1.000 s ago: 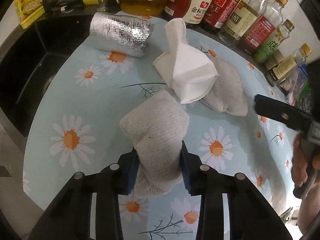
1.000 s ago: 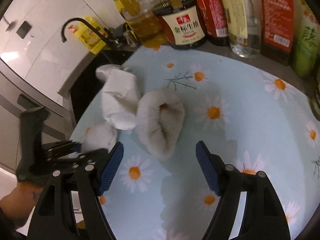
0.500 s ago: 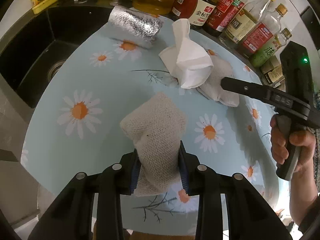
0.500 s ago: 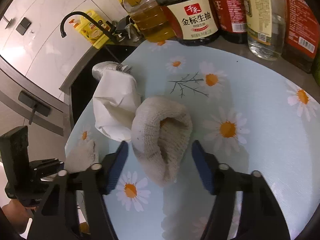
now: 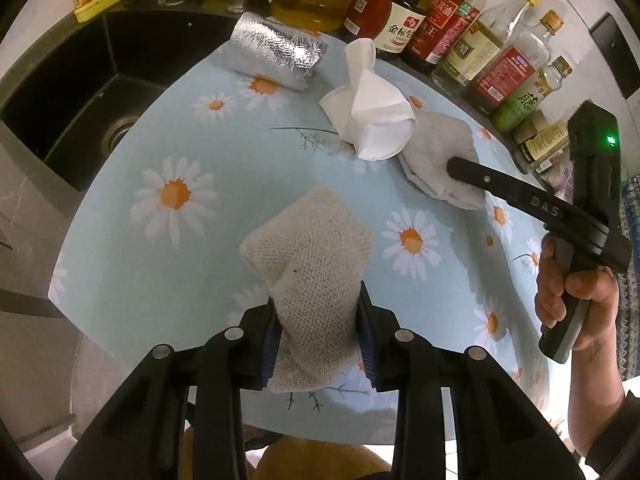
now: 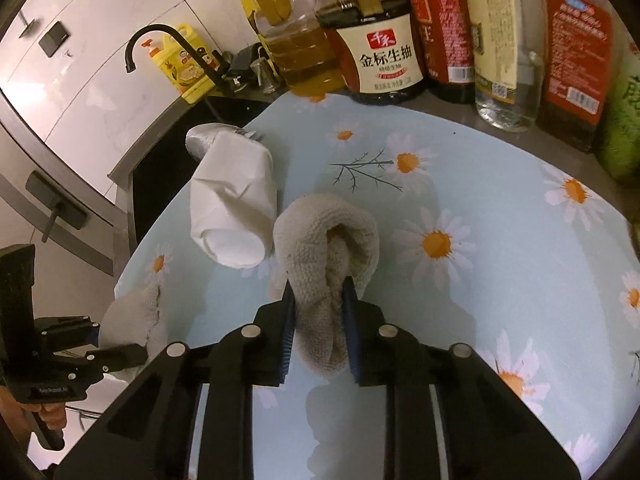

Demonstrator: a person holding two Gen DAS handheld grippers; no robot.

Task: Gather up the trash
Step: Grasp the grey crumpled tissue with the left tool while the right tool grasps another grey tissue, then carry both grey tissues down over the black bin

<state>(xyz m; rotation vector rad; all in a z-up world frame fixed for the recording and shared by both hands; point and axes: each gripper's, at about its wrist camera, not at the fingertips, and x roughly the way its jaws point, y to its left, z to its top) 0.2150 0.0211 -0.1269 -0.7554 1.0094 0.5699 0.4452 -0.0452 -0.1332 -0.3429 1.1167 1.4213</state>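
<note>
Left wrist view is showing the daisy mat by the sink; left gripper is clamping a knitted rag above the mat; right gripper is pinching another rag on it beside a tissue; lifting straight should avoid dragging that tissue.

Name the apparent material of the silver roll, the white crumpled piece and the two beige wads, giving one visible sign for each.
Silver roll: probably foil-faced, shiny with a dimpled, quilted surface. White crumpled piece: thin, matte paper, likely tissue, with sharp creases. Beige wad in the left gripper: looks like knitted or woven cloth, matte, coarse grid texture. Beige wad in the right gripper: similar nubbly fabric, softly folded.
</note>
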